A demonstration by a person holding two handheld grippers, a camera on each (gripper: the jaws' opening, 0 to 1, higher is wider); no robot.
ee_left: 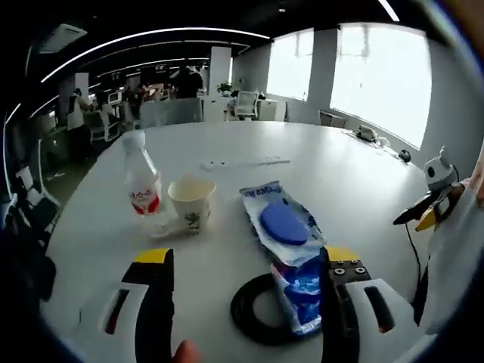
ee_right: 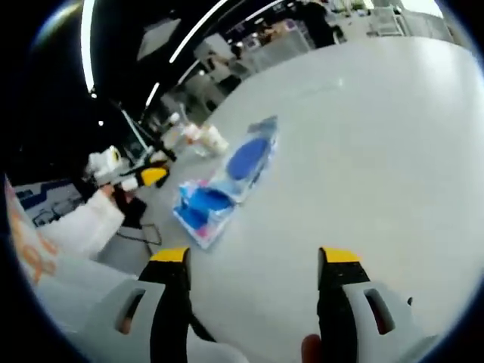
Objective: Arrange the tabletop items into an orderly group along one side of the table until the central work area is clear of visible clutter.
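Left gripper view: left gripper (ee_left: 246,295) jaws spread wide, nothing between the pads, low over the white table (ee_left: 355,174). Near, just ahead of the jaws: black ring (ee_left: 253,308), probably a tape roll, stiff and light; the blue plastic packet (ee_left: 291,253) overlaps its right edge. Packet looks thin, soft, crinkly and slippery, so pinch a flat edge or corner, not the bulged blue disc at its middle. Farther left: paper cup (ee_left: 190,203), light and crushable, take at the rim with little force; touching or just beside it, small clear bottle with red label (ee_left: 141,181), rigid, tippy, grip at mid-body. Far: long white strip (ee_left: 243,161), identity unclear. Right gripper view: right gripper (ee_right: 253,295) jaws likewise apart and empty, over bare table; packet (ee_right: 223,181) lies ahead left, cup and bottle beyond it, blurred.
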